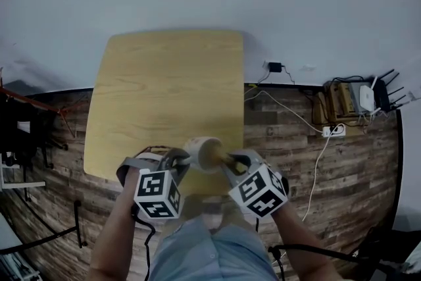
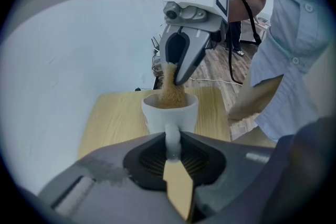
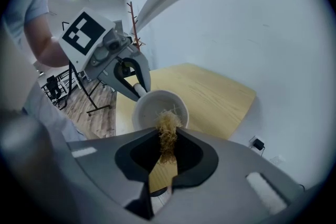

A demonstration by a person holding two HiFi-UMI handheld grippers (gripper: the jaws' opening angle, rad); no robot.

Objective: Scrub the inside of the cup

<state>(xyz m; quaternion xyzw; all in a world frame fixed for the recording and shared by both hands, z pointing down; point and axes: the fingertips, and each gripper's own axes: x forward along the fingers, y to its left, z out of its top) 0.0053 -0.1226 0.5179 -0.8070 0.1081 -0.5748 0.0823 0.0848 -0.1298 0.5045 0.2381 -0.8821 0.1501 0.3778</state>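
A white cup (image 1: 202, 152) hangs above the near edge of the wooden table (image 1: 171, 95), tilted with its mouth toward my right gripper. My left gripper (image 1: 179, 159) is shut on the cup's handle (image 2: 172, 140). My right gripper (image 1: 231, 161) is shut on a tan fibrous scrubber (image 3: 168, 131), whose free end reaches into the cup's mouth (image 3: 160, 107). In the left gripper view the scrubber (image 2: 170, 89) sticks out of the cup (image 2: 169, 113) below the right gripper (image 2: 181, 68). The cup's bottom is hidden.
Beyond the table stands a white wall. Right of it, on the plank floor, lie cables, a power strip (image 1: 333, 131) and a box with a router (image 1: 358, 99). Black stands (image 1: 33, 141) are at the left. The person's arms and shirt fill the near edge.
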